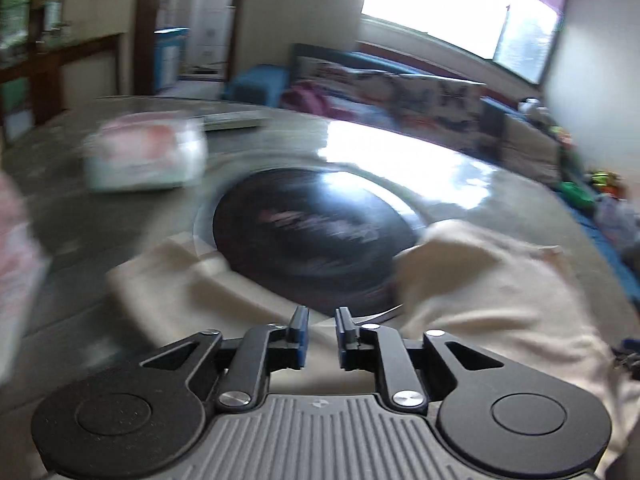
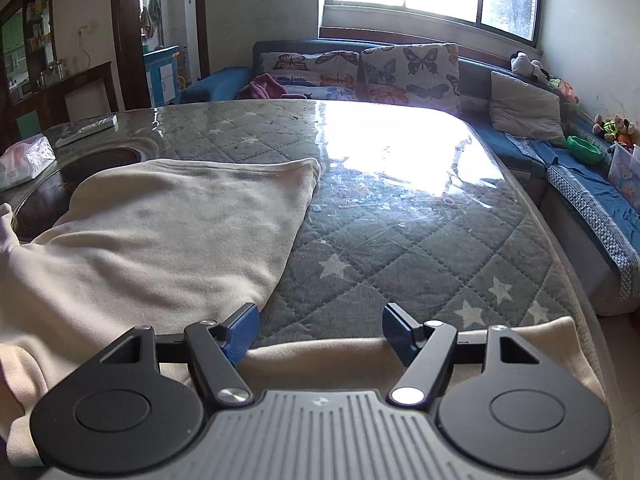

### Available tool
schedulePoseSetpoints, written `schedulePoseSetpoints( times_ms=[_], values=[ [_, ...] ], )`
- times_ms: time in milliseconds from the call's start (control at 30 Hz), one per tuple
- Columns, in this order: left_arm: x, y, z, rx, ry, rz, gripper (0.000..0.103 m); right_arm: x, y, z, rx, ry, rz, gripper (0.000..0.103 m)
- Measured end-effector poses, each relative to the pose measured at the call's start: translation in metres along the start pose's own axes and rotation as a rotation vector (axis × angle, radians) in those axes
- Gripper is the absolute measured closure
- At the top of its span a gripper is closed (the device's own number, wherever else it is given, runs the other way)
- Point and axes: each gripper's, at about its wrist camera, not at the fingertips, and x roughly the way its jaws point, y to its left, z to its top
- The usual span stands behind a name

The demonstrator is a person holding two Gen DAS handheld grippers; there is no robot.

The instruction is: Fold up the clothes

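The cream garment lies on the quilted table, its long side running away toward the sofa, its near part cut off at the frame edge. The right gripper hangs spread wide above a cloth edge, gripping nothing. In the blurred left view the left gripper shows a narrow gap with nothing between its pads, and the dark disc is partly covered by cloth.

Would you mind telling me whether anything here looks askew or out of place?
The cream fleece garment lies crooked and rumpled across the quilted, glass-topped table, one edge hanging over the near rim beneath the open right gripper.

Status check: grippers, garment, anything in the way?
Left gripper narrowly open, empty. Right gripper wide open, empty. Cream garment on table, half-folded. Tissue pack far left, clear.
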Motion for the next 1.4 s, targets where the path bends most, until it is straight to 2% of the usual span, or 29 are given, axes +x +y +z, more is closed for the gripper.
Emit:
schedulePoseSetpoints(
  times_ms=[67,133,167,267,367,400,433,467,533,633,700,733,767,900,1033,1167,1267,1400],
  values=[
    [0.017,-0.02,0.012,0.047,-0.02,-0.051,0.061,0.001,-0.001,0.004,0.003,-0.006,0.007,0.033],
    [0.037,-0.039,0.025,0.117,-0.03,-0.08,0.053,0.001,-0.001,0.009,0.002,-0.015,0.01,0.033],
    [0.045,-0.049,0.027,0.16,-0.034,-0.1,0.053,0.001,-0.001,0.011,0.002,-0.019,0.014,0.033],
    [0.074,-0.076,0.031,0.281,-0.046,-0.087,0.053,0.002,-0.002,0.015,0.004,-0.028,0.025,0.033],
    [0.096,-0.087,0.031,0.322,-0.016,-0.072,0.053,0.003,-0.002,0.018,0.004,-0.034,0.033,0.033],
    [0.103,-0.089,0.031,0.328,-0.004,-0.07,0.055,0.004,-0.003,0.019,0.005,-0.035,0.034,0.033],
    [0.108,-0.09,0.031,0.325,0.002,-0.073,0.07,0.004,-0.003,0.019,0.005,-0.036,0.034,0.033],
    [0.111,-0.091,0.032,0.321,0.007,-0.077,0.09,0.005,-0.004,0.021,0.005,-0.038,0.034,0.033],
    [0.109,-0.092,0.031,0.307,0.0,-0.094,0.096,0.006,-0.005,0.023,0.003,-0.043,0.032,0.033],
    [0.09,-0.106,0.022,0.378,-0.064,-0.125,0.097,0.007,-0.005,0.03,0.002,-0.057,0.032,0.033],
    [0.075,-0.119,0.01,0.432,-0.083,-0.178,0.097,0.008,-0.004,0.035,0.0,-0.068,0.036,0.033],
    [0.07,-0.125,0.003,0.468,-0.078,-0.228,0.097,0.008,-0.002,0.037,-0.001,-0.072,0.038,0.033],
    [0.064,-0.131,-0.004,0.5,-0.073,-0.273,0.096,0.009,-0.001,0.039,-0.004,-0.076,0.041,0.033],
    [0.055,-0.13,-0.006,0.495,-0.085,-0.313,0.09,0.012,0.005,0.043,-0.015,-0.081,0.056,0.033],
    [0.046,-0.13,-0.009,0.491,-0.098,-0.353,0.071,0.015,0.009,0.045,-0.029,-0.08,0.062,0.033],
    [0.056,-0.126,0.005,0.441,-0.076,-0.32,0.067,0.02,0.011,0.047,-0.03,-0.076,0.063,0.033],
    [0.063,-0.14,0.001,0.509,-0.05,-0.366,0.057,0.024,0.012,0.048,-0.028,-0.072,0.069,0.033],
    [0.074,-0.166,-0.016,0.63,-0.043,-0.378,0.056,0.027,0.008,0.051,-0.022,-0.066,0.072,0.033]
  ],
)
